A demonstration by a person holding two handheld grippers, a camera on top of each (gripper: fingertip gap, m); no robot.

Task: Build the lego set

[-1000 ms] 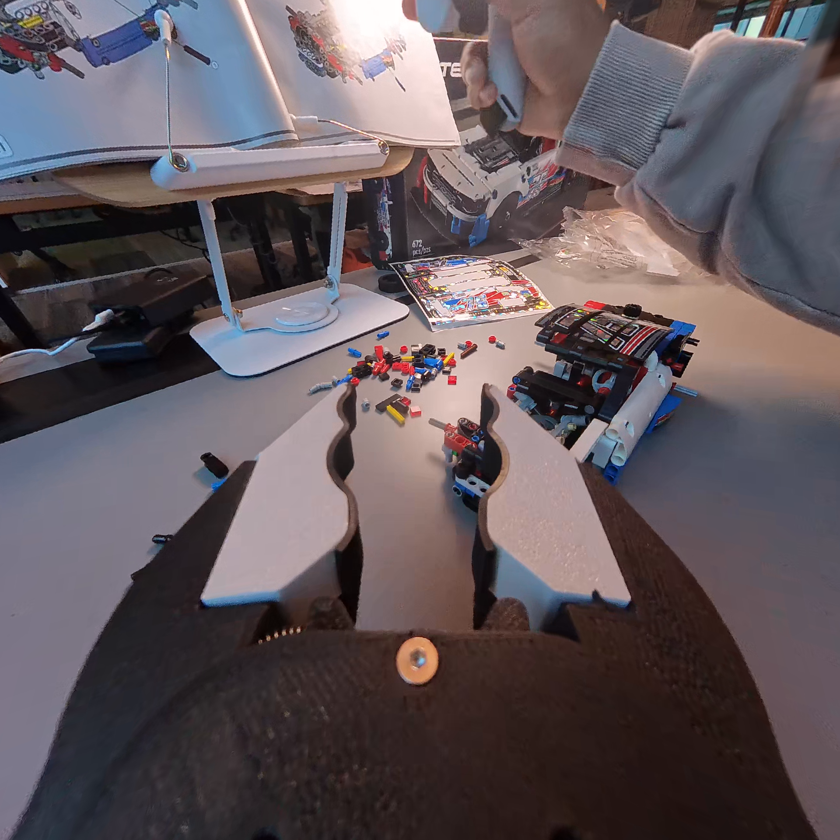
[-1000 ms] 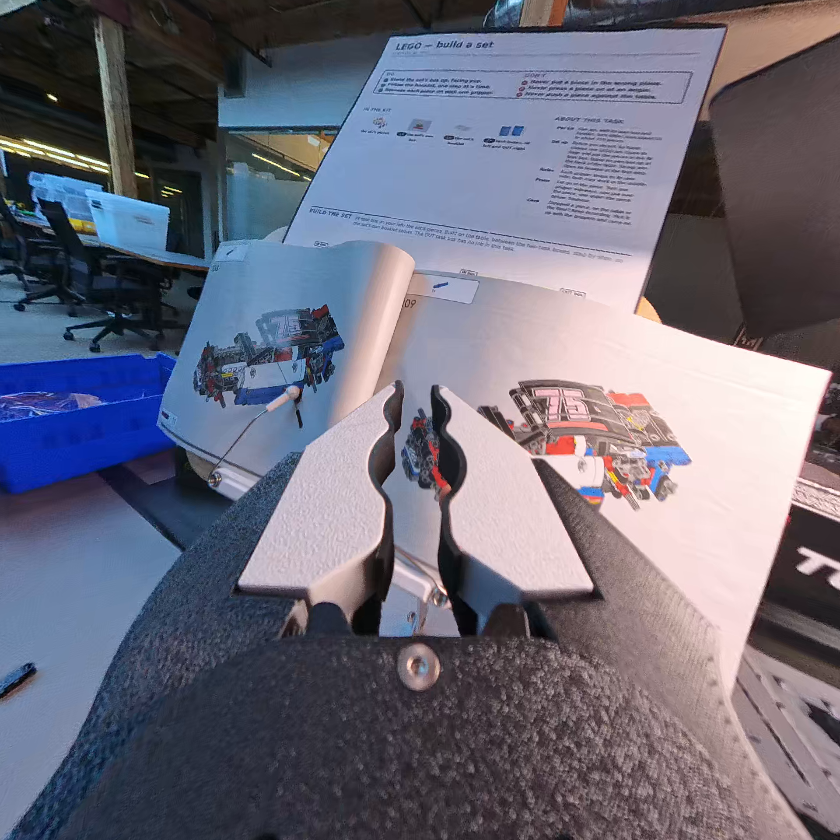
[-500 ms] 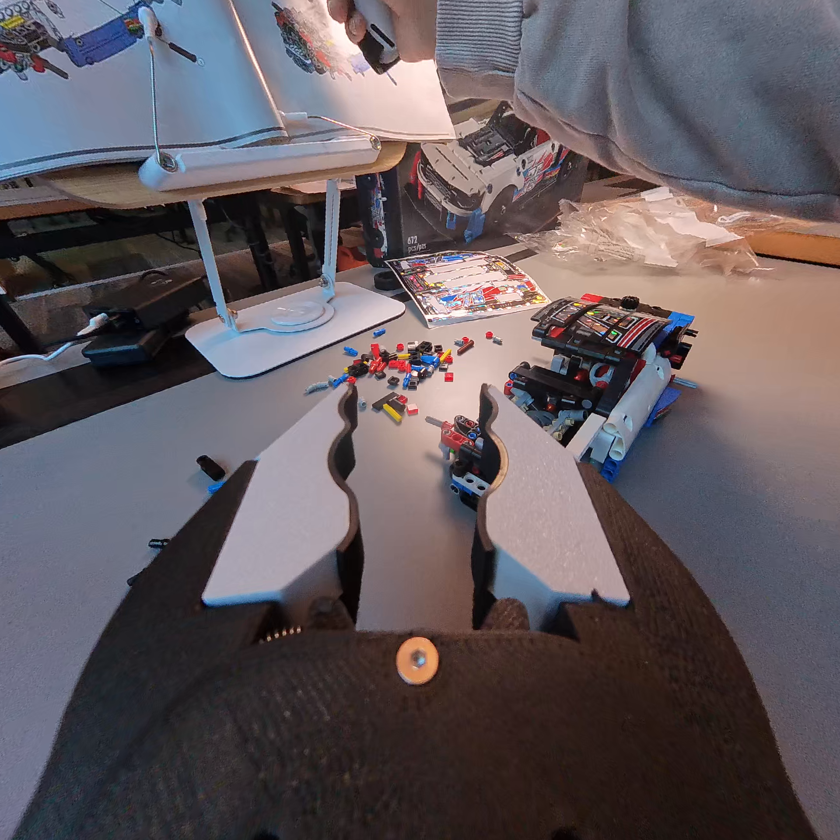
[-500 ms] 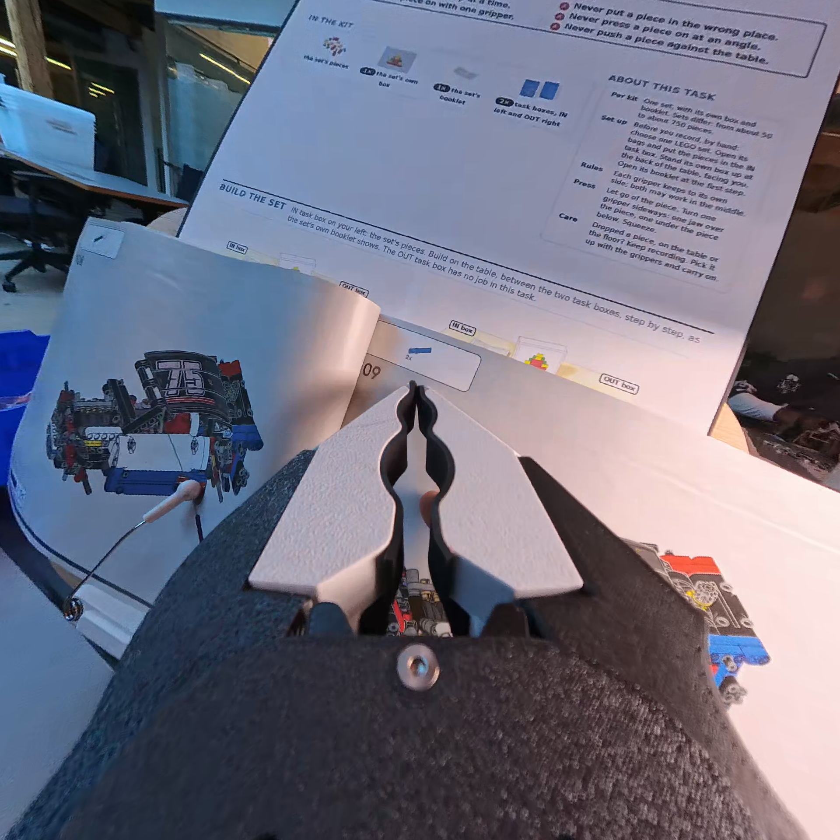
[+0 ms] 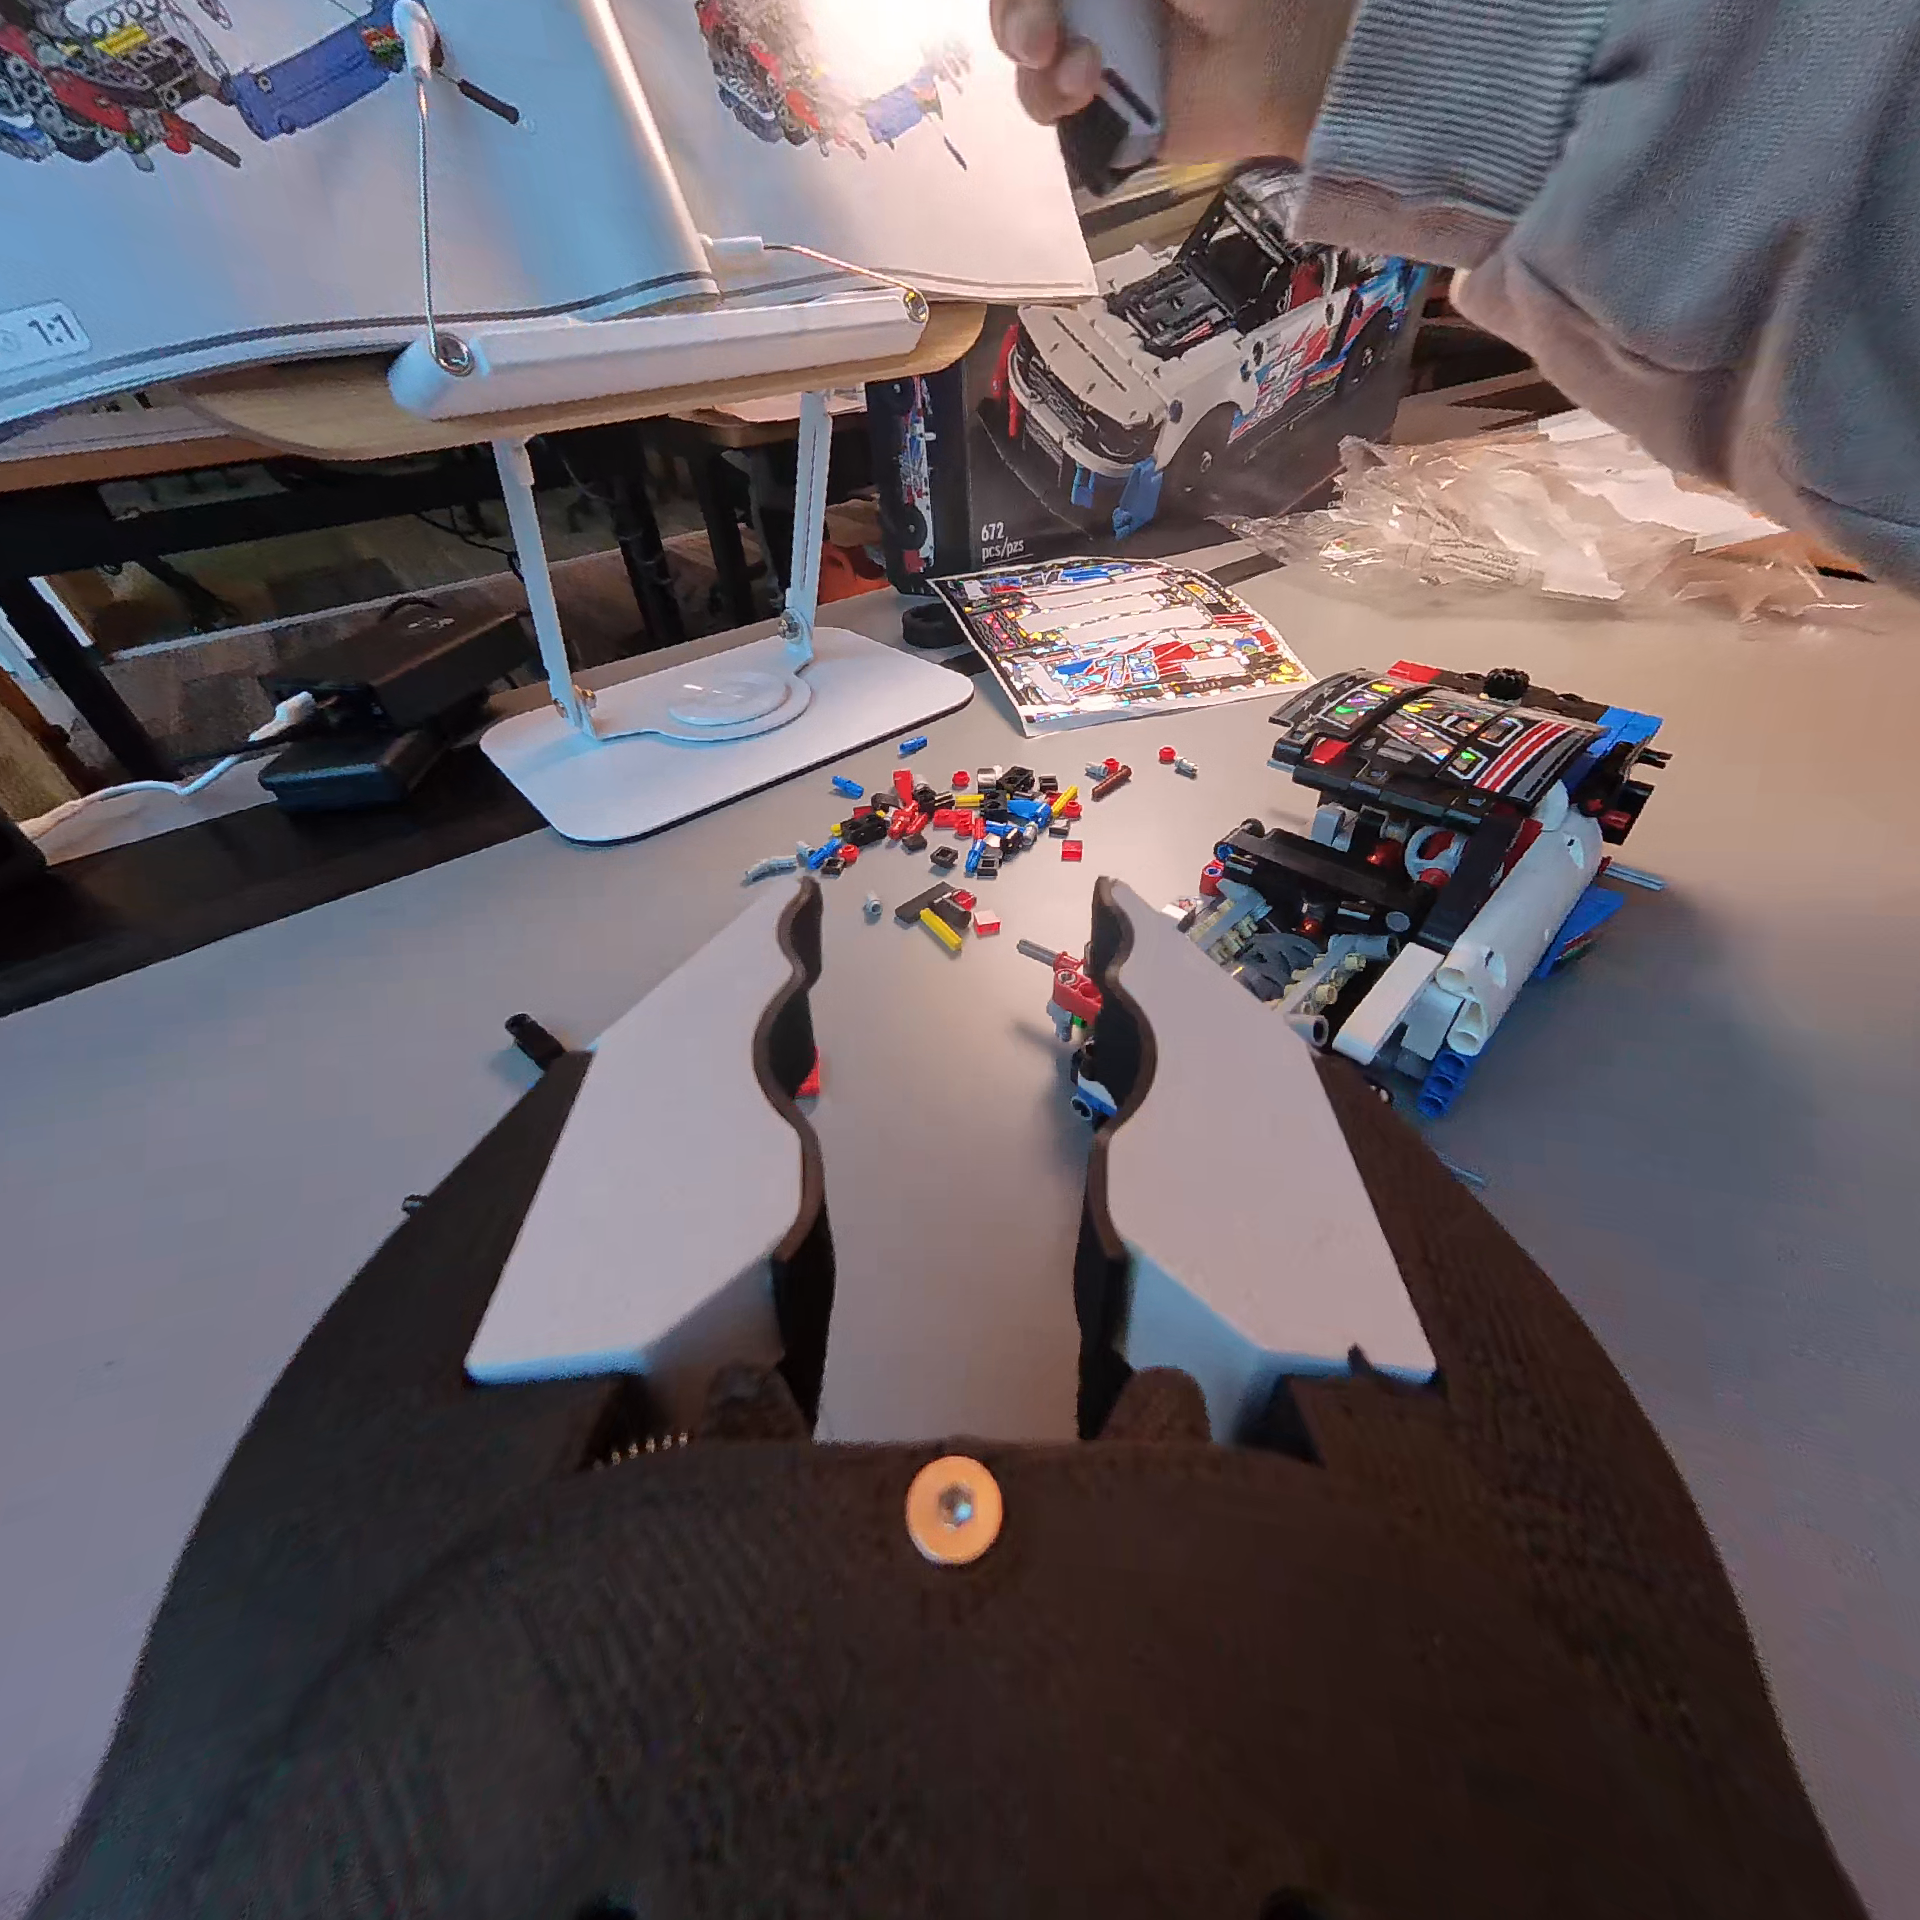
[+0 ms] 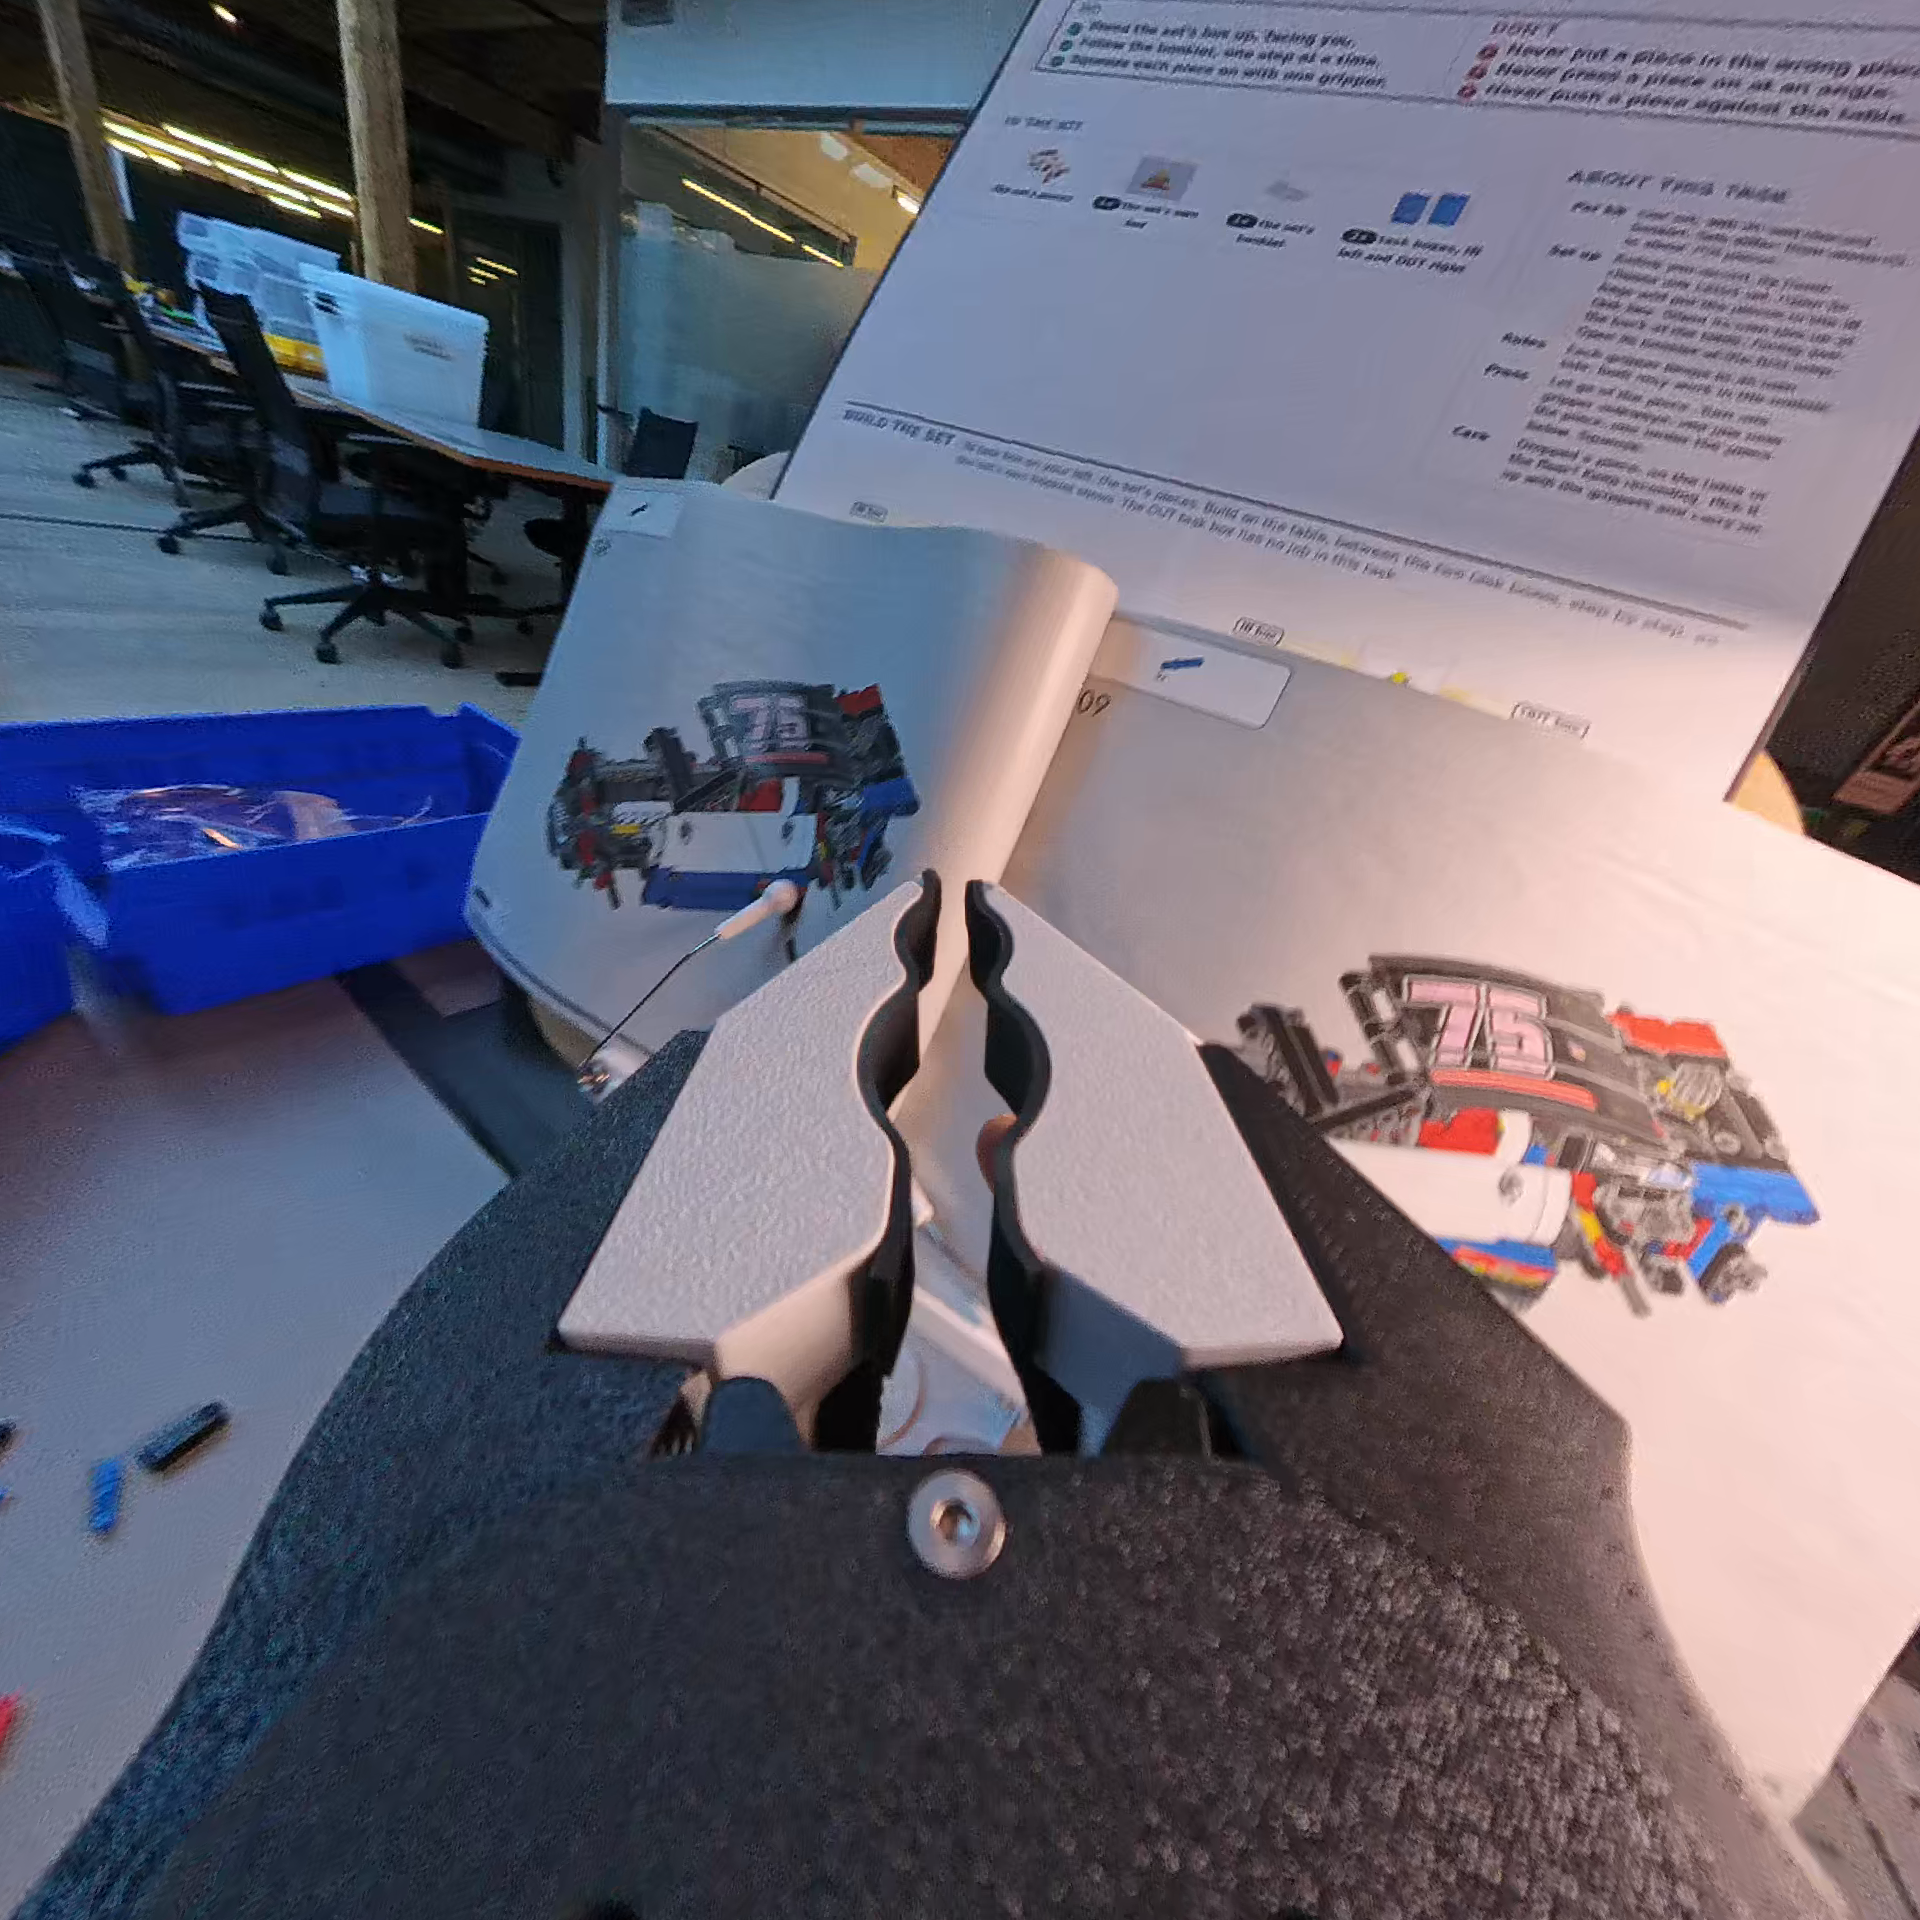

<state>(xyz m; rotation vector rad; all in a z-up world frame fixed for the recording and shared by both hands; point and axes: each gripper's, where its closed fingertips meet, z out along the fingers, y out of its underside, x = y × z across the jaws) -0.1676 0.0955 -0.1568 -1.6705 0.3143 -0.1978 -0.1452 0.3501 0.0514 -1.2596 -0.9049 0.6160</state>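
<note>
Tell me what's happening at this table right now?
A person is building a toy car. The left tool hangs open over the grey table, near a half-built car and loose pieces. The right tool, nearly closed, is raised at the open instruction booklet on its stand.

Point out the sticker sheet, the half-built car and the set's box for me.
sticker sheet [image 5: 1122, 649], left wrist view, sheet's middle.
half-built car [image 5: 1439, 743], left wrist view, black patterned roof.
set's box [image 5: 1164, 416], left wrist view, front face.
</note>
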